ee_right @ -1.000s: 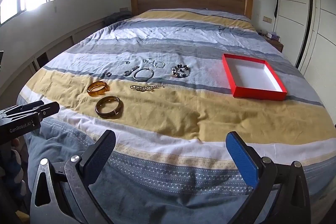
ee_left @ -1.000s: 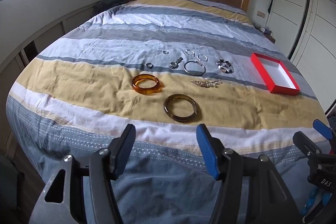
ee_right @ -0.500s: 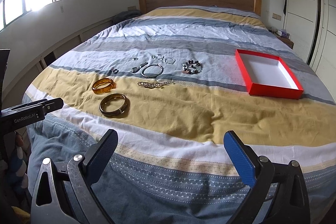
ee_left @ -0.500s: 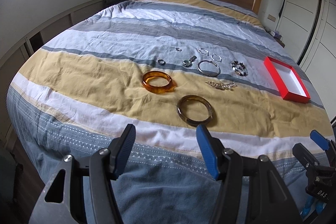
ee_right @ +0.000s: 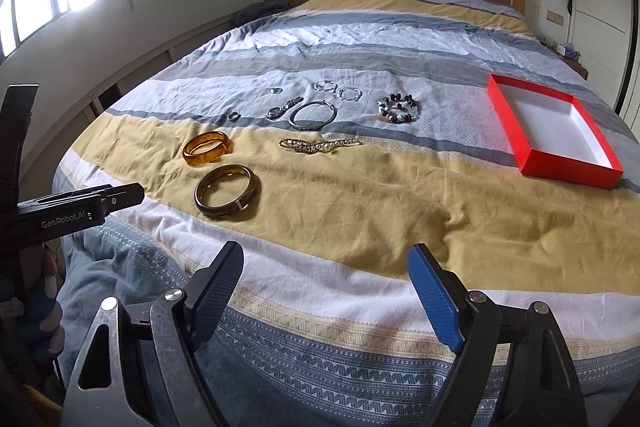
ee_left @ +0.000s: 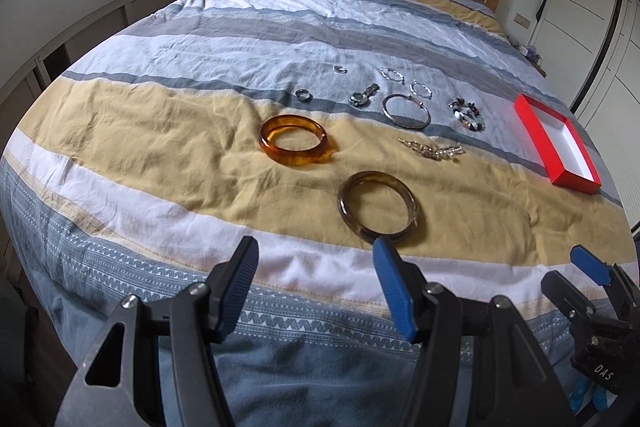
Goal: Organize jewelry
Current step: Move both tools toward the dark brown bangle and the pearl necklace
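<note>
My right hand-held gripper (ee_right: pixel 326 285) spread, empty, jaws just narrowing; left hand-held gripper (ee_left: pixel 314 269) spread over bed (ee_left: pixel 160 131). Straddle dark bangle (ee_left: pixel 378 205) rim squarely, pinch gently, carry to red box (ee_right: pixel 560 163).

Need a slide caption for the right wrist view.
Open right claw above striped bedspread; jewelry laid out, red box empty.

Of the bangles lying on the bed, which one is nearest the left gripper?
The dark brown bangle, just beyond the left gripper; the amber bangle and thin silver bangle lie farther up the bed.
</note>
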Demonstrator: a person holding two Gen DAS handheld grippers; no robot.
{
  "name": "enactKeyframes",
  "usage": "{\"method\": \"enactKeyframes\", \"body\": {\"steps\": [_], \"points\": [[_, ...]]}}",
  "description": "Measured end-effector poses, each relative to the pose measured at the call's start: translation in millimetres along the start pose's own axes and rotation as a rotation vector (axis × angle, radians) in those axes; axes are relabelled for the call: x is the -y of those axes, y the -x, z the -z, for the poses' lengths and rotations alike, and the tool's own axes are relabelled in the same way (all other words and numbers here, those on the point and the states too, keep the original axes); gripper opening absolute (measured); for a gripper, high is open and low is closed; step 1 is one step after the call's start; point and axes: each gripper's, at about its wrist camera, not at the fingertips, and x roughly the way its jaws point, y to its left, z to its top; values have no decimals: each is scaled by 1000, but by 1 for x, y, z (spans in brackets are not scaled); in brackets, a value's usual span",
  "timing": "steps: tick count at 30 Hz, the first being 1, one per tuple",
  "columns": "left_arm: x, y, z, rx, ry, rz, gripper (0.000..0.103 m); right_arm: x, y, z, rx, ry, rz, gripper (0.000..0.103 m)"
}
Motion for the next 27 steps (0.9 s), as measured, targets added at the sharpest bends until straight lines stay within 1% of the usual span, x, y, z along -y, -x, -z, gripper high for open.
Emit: {"method": "enactKeyframes", "body": {"steps": [8, 20, 27], "points": [[11, -21, -9, -22, -7, 19, 57, 4, -20, -3, -26, 10, -34, 79], [16, -56, -20, -57, 4, 34, 56, 23, -44, -13, -39, -15, -38, 77], [19, -73, -23, -76, 5, 39, 48, 31, -56, -16, -49, -27, -43, 77]]}}
